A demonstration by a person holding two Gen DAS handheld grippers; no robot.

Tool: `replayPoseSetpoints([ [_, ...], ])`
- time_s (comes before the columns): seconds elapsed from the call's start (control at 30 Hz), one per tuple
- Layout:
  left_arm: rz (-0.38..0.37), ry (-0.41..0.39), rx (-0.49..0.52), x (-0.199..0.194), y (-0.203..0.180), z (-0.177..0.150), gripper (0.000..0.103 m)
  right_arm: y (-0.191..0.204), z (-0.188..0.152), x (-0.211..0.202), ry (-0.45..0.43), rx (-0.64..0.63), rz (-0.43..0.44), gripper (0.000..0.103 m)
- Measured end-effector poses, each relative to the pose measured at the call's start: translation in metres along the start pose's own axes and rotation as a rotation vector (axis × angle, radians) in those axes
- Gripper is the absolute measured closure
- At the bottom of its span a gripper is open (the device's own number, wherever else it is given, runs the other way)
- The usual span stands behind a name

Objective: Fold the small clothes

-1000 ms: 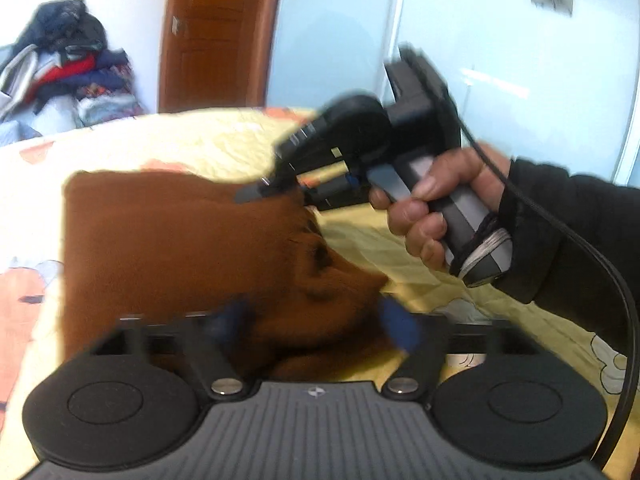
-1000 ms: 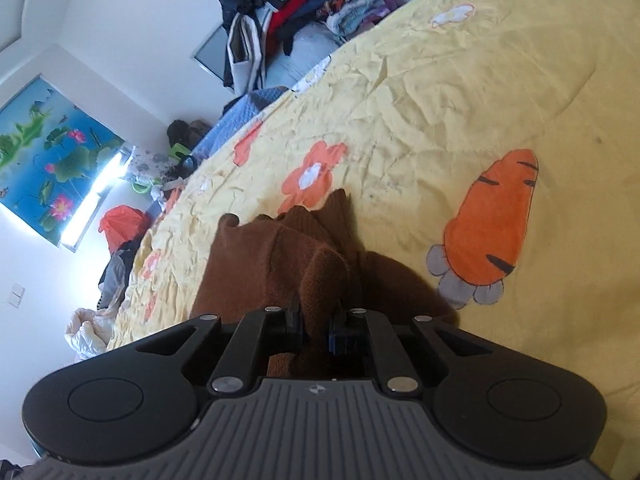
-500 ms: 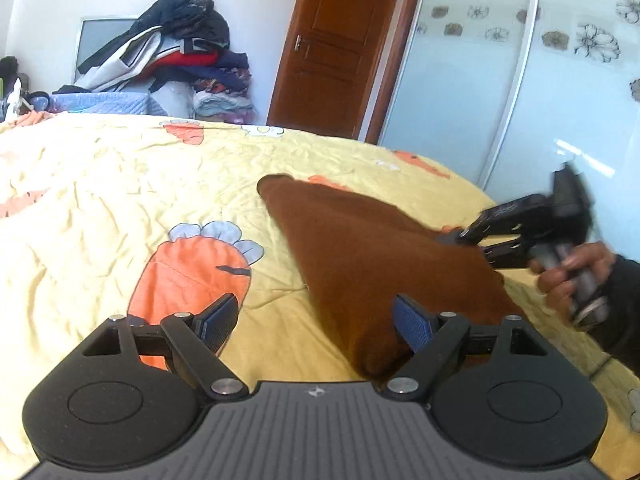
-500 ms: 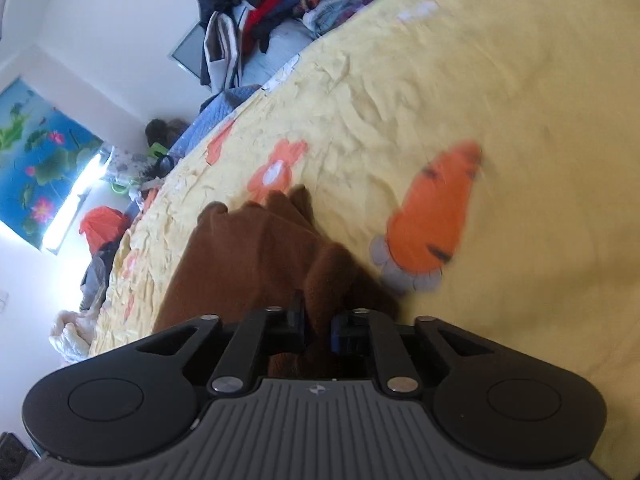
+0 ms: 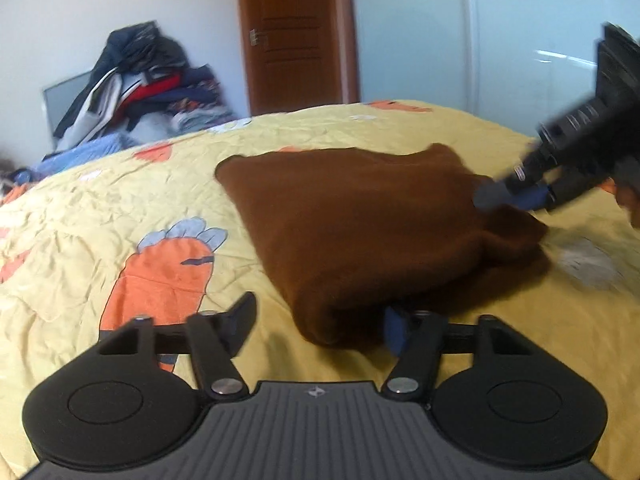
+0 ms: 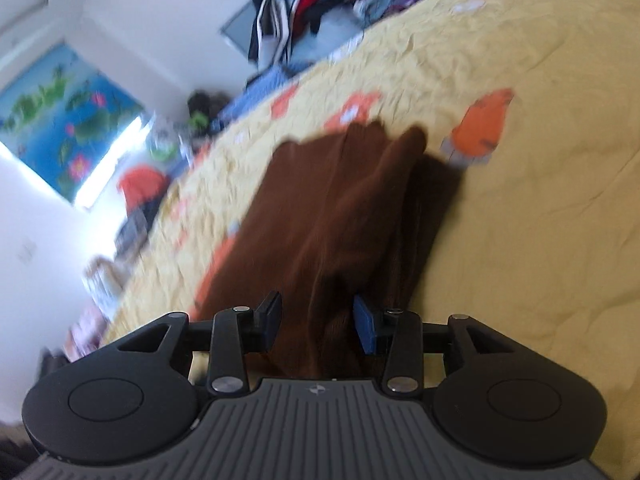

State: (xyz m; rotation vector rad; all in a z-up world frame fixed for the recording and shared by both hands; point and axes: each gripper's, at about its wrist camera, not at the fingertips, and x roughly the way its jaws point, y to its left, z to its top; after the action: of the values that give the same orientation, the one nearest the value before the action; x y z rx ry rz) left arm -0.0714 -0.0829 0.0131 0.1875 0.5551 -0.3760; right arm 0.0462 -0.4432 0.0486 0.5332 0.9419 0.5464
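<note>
A brown knitted garment (image 5: pixel 372 224) lies folded on the yellow carrot-print bedspread (image 5: pixel 120 200). My left gripper (image 5: pixel 320 320) is open at its near corner, the right blue pad tucked under the cloth edge. In the right wrist view the garment (image 6: pixel 332 216) runs away from my right gripper (image 6: pixel 316 326), which is open with cloth lying between the jaws. The right gripper also shows in the left wrist view (image 5: pixel 516 196), resting on the garment's far right edge.
A heap of clothes (image 5: pixel 140 84) is piled against the wall past the bed's far left. A wooden door (image 5: pixel 296 36) and pale sliding wardrobe doors (image 5: pixel 460 40) stand behind the bed. A bright window with a painted blind (image 6: pixel 64 120) shows in the right wrist view.
My right gripper has opened and let go of the brown garment, which now lies flatter. My left gripper has shifted so its right pad sits under the garment's near corner.
</note>
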Motion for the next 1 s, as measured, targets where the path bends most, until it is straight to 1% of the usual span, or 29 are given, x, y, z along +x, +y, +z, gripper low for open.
replayPoseSetpoints([
  [0.03,0.001,0.008,-0.003,0.004,-0.001,0.002,0.088,-0.001,-0.001,0.005,0.014,0.000,-0.001,0.069],
  [0.07,0.013,0.017,-0.008,0.006,0.000,0.003,0.089,0.000,-0.002,0.008,0.027,-0.009,-0.007,0.082],
  [0.1,0.022,0.008,-0.015,0.003,0.002,0.004,0.091,0.002,-0.001,0.010,0.042,-0.023,-0.029,0.090],
  [0.17,0.028,-0.017,-0.018,-0.009,0.009,0.003,0.093,0.013,0.000,0.001,0.027,-0.087,-0.043,0.090],
  [0.2,0.028,-0.012,-0.014,-0.011,0.014,0.001,0.093,0.016,0.000,-0.006,0.011,-0.112,-0.052,0.091],
  [0.23,0.023,0.008,-0.011,-0.009,0.017,-0.003,0.094,0.014,-0.001,-0.009,0.002,-0.121,-0.070,0.091],
  [0.27,0.017,0.032,-0.010,-0.004,0.019,-0.008,0.094,0.005,-0.003,-0.004,0.026,-0.106,-0.089,0.092],
  [0.3,0.025,0.042,-0.007,-0.001,0.018,-0.012,0.094,-0.005,-0.008,0.002,0.046,-0.081,-0.073,0.098],
  [0.33,0.026,0.029,0.009,-0.003,0.015,-0.013,0.094,-0.008,-0.010,0.003,0.049,-0.057,-0.031,0.097],
  [0.37,0.007,0.030,0.015,-0.006,0.015,-0.010,0.093,-0.007,-0.011,0.002,0.050,-0.049,-0.028,0.096],
  [0.4,-0.023,0.030,0.006,-0.010,0.017,-0.009,0.091,-0.005,-0.010,-0.001,0.037,-0.048,-0.027,0.089],
  [0.43,-0.060,0.023,0.000,-0.016,0.022,-0.008,0.089,-0.006,-0.008,-0.006,0.025,-0.030,-0.006,0.077],
  [0.47,-0.096,0.018,-0.006,-0.023,0.028,-0.009,0.085,-0.008,-0.005,-0.014,0.001,-0.004,0.019,0.069],
  [0.5,-0.131,0.016,-0.017,-0.029,0.037,-0.010,0.074,-0.011,-0.001,-0.024,-0.043,0.013,0.030,0.049],
  [0.53,-0.157,0.013,-0.045,-0.035,0.047,-0.010,0.054,-0.014,0.003,-0.034,-0.097,0.031,0.025,0.023],
  [0.57,-0.174,0.006,-0.096,-0.039,0.060,-0.008,0.042,-0.018,0.008,-0.043,-0.153,0.054,0.016,0.012],
  [0.6,-0.188,-0.007,-0.163,-0.042,0.073,-0.005,0.019,-0.025,0.014,-0.048,-0.195,0.083,0.011,0.000],
  [0.63,-0.202,-0.031,-0.252,-0.042,0.088,0.000,0.011,-0.031,0.020,-0.048,-0.209,0.112,0.009,0.002],
  [0.67,-0.225,-0.049,-0.360,-0.039,0.104,0.006,0.011,-0.038,0.026,-0.044,-0.205,0.139,0.006,0.002],
  [0.7,-0.258,-0.044,-0.480,-0.029,0.120,0.012,0.011,-0.044,0.032,-0.036,-0.192,0.164,0.005,0.003],
  [0.77,-0.346,0.012,-0.693,0.007,0.144,0.020,0.011,-0.054,0.043,-0.013,-0.150,0.226,-0.004,0.007],
  [0.8,-0.365,0.051,-0.761,0.028,0.149,0.023,0.012,-0.057,0.048,-0.001,-0.126,0.251,-0.008,0.010],
  [0.83,-0.380,0.089,-0.798,0.047,0.151,0.027,0.012,-0.057,0.051,0.010,-0.116,0.258,0.002,0.010],
  [0.9,-0.394,0.177,-0.844,0.085,0.149,0.033,0.014,-0.054,0.058,0.023,-0.130,0.263,0.017,0.010],
  [0.97,-0.427,0.187,-0.854,0.107,0.146,0.042,0.022,-0.054,0.062,0.030,-0.134,0.291,0.027,0.018],
  [1.0,-0.437,0.210,-0.851,0.116,0.143,0.047,0.048,-0.055,0.060,0.035,-0.125,0.301,0.026,0.041],
])
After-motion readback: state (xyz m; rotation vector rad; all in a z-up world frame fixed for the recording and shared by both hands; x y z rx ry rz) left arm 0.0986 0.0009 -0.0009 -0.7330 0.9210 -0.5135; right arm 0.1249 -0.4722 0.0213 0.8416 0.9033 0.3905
